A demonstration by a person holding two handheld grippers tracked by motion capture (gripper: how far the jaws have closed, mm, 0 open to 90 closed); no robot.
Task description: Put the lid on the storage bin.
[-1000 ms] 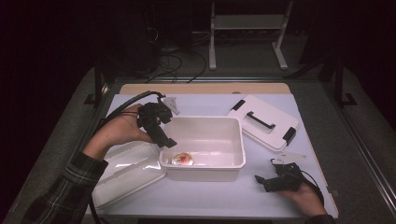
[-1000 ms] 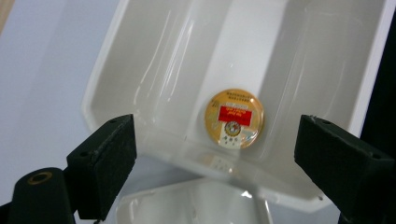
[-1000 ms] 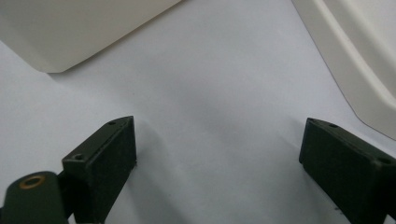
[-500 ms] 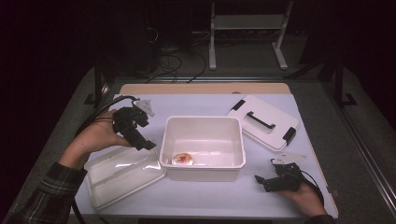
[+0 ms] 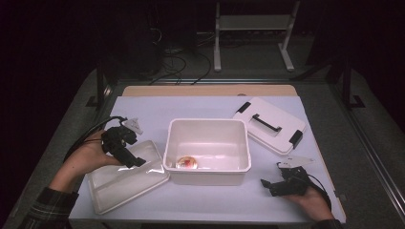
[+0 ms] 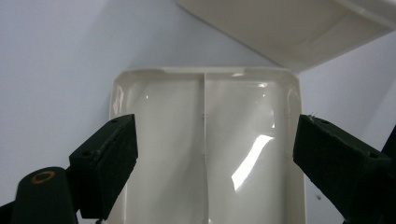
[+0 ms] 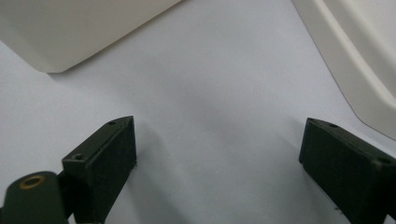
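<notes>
Counting around one white bin (image 5: 208,168) as landmark: one round reddish item (image 5: 186,162) lying inside it; one shallow tray (image 5: 125,177) sitting left of it; one handled lid (image 5: 269,124) resting behind it, rightward; two grippers, one (image 5: 135,162) left, one (image 5: 265,186) right.

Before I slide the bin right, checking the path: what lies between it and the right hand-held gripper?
Bare table, in the high view, between bin and right hand-held gripper.
</notes>
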